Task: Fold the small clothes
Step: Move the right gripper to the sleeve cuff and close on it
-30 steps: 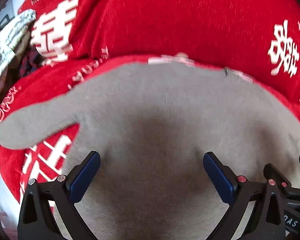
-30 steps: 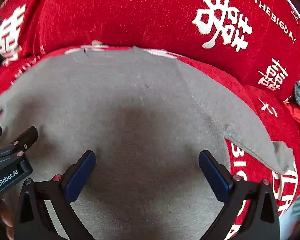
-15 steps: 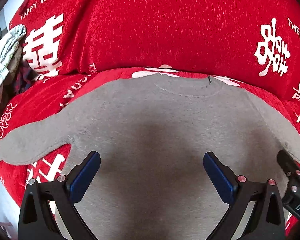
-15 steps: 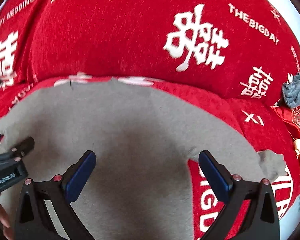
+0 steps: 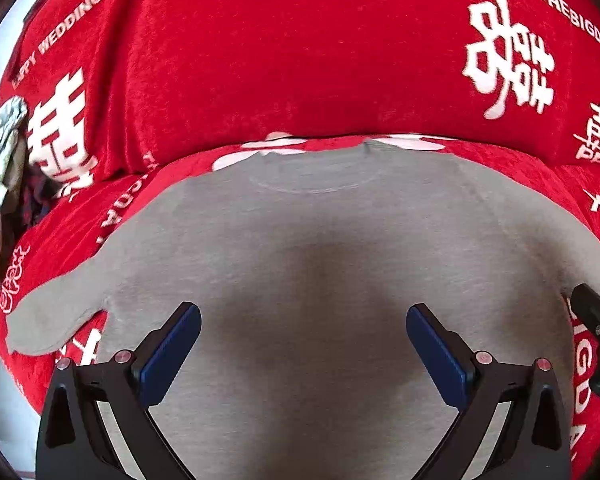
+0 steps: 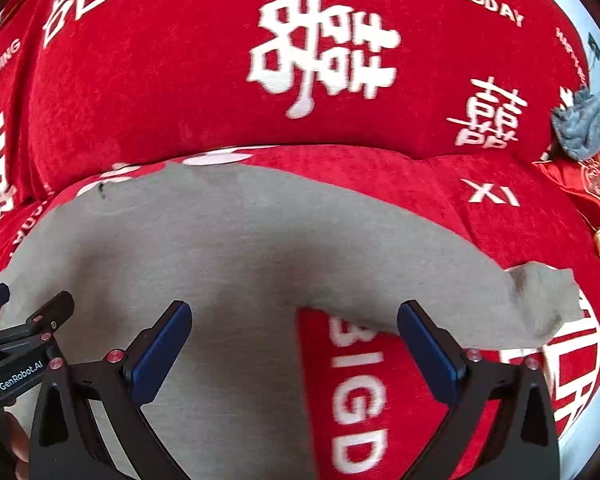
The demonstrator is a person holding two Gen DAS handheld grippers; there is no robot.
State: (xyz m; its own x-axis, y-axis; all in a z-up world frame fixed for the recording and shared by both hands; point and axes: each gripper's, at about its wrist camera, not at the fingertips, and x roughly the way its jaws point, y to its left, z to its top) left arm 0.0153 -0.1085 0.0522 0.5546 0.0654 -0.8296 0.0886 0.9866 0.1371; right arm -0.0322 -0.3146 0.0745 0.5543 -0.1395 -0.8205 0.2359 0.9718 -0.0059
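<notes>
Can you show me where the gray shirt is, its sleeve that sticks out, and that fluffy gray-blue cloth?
gray shirt [image 5: 308, 240]: left wrist view, on its chest.
sleeve [image 6: 540, 304]: right wrist view, near its cuff end.
fluffy gray-blue cloth [image 6: 584, 122]: right wrist view, on the middle of the bundle.

Red sofa seat [image 5: 516, 164], white wedding lettering. Grey shirt [image 5: 300, 248] spread flat on it, sleeves out. Grey-blue cloth [image 6: 584, 120] bunched at far right.
</notes>
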